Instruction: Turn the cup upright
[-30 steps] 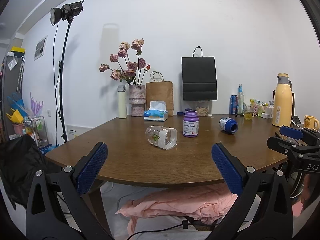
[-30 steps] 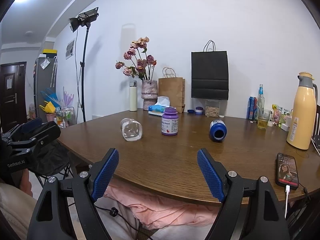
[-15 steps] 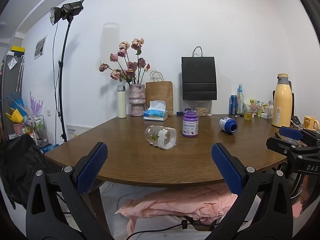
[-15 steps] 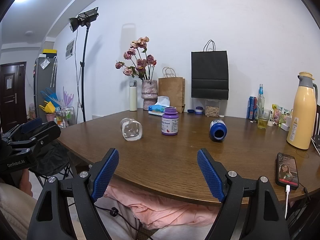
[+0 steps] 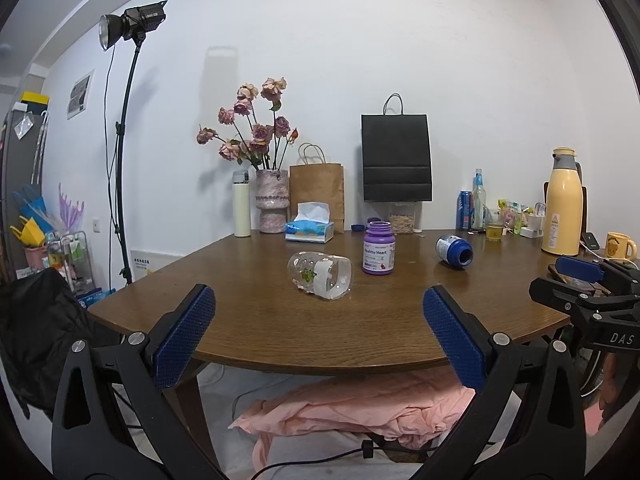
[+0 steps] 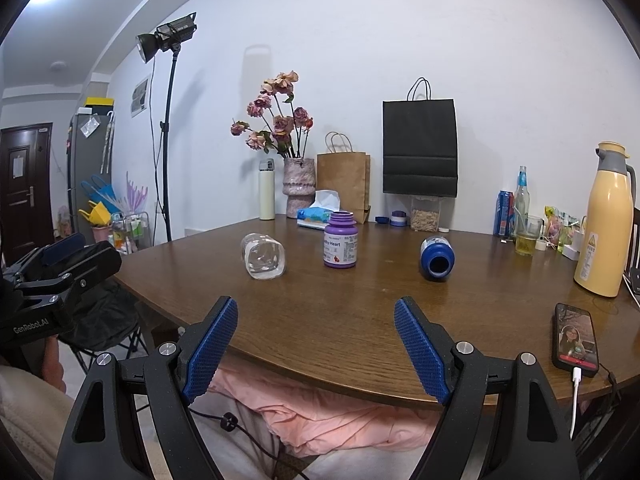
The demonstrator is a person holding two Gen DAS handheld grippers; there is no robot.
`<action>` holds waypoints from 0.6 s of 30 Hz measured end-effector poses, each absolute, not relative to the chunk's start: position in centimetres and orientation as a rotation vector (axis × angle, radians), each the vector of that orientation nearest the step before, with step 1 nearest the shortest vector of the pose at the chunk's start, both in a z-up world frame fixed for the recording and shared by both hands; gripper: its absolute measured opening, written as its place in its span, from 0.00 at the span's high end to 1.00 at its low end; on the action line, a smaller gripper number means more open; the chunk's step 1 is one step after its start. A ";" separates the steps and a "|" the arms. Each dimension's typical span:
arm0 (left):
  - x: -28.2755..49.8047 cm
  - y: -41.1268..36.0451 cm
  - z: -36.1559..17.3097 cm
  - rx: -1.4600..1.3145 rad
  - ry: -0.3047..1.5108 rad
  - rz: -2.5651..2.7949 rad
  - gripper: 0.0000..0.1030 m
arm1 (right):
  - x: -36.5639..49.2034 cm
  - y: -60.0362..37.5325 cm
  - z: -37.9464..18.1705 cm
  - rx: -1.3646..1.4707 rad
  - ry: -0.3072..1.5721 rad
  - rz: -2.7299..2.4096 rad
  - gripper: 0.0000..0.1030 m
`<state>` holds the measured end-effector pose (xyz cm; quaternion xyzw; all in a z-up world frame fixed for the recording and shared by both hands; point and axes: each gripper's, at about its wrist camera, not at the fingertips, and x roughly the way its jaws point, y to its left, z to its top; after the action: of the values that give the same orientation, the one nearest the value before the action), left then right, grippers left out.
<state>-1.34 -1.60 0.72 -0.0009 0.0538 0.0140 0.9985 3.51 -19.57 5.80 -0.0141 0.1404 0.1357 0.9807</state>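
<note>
A clear glass cup (image 5: 320,275) with a green print and a white label lies on its side on the brown wooden table (image 5: 280,320), mouth towards me and to the right. In the right wrist view the same cup (image 6: 264,257) lies left of centre. My left gripper (image 5: 318,332) is open, held back near the table's front edge, the cup straight ahead beyond its fingers. My right gripper (image 6: 316,344) is open too, at the front edge, with the cup ahead to its left. Neither holds anything.
A purple pill bottle (image 5: 378,248) stands upright right of the cup. A blue bottle (image 5: 454,251) lies on its side further right. A phone (image 6: 575,340) lies at the right front edge. Vase, tissue box, paper bags and a yellow thermos (image 6: 605,220) line the back.
</note>
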 end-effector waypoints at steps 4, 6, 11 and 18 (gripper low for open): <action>-1.4 -1.7 0.8 -0.002 0.112 0.024 0.00 | 3.5 -19.6 5.8 -0.029 0.283 0.274 0.17; -1.4 -1.7 0.8 -0.003 0.111 0.026 0.00 | 3.5 -19.6 5.8 -0.029 0.284 0.273 0.17; -1.4 -1.6 0.9 -0.003 0.109 0.026 0.00 | 3.5 -19.6 5.7 -0.028 0.284 0.273 0.17; -1.4 -1.8 0.9 -0.004 0.112 0.029 0.00 | 3.5 -19.6 5.7 -0.028 0.285 0.274 0.17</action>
<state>-1.35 -1.80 0.86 -0.0018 0.0558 0.0143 0.9983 3.51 -19.56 5.66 -0.0141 0.1418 0.1361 0.9804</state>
